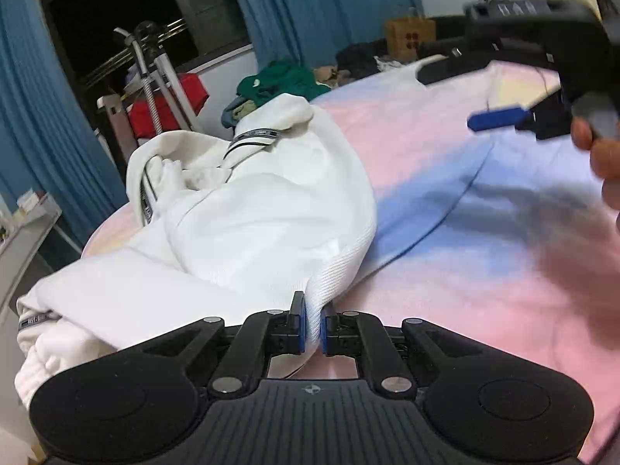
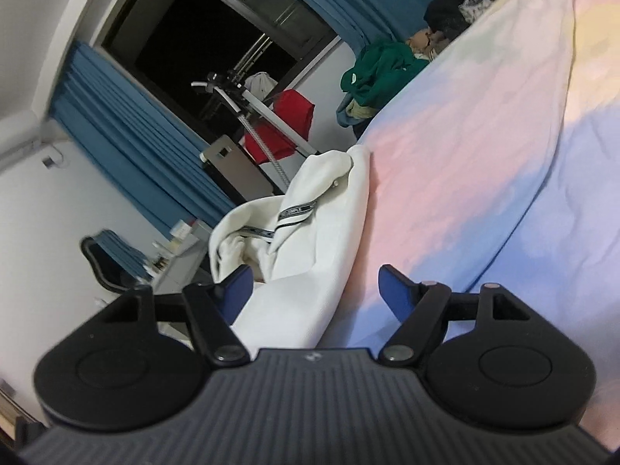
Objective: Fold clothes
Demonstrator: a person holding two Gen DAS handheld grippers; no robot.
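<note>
A crumpled white garment (image 1: 240,217) with black printed ribbon trim lies on the pink and blue bed sheet (image 1: 484,209). My left gripper (image 1: 312,329) is shut on the garment's ribbed hem, which stands up between the blue pads. My right gripper (image 1: 500,118) hovers blurred at the upper right above the sheet, held by a hand (image 1: 604,155). In the right wrist view the right gripper (image 2: 314,290) is open and tilted, with the white garment (image 2: 306,240) lying beyond and between its spread blue fingers (image 2: 393,290), not gripped.
A green garment pile (image 1: 283,81) and dark clothes (image 1: 360,58) lie at the bed's far side beside a brown paper bag (image 1: 410,37). A garment steamer stand (image 1: 155,77) with red fabric and blue curtains (image 1: 46,147) stand left of the bed. A desk edge (image 1: 23,240) is at far left.
</note>
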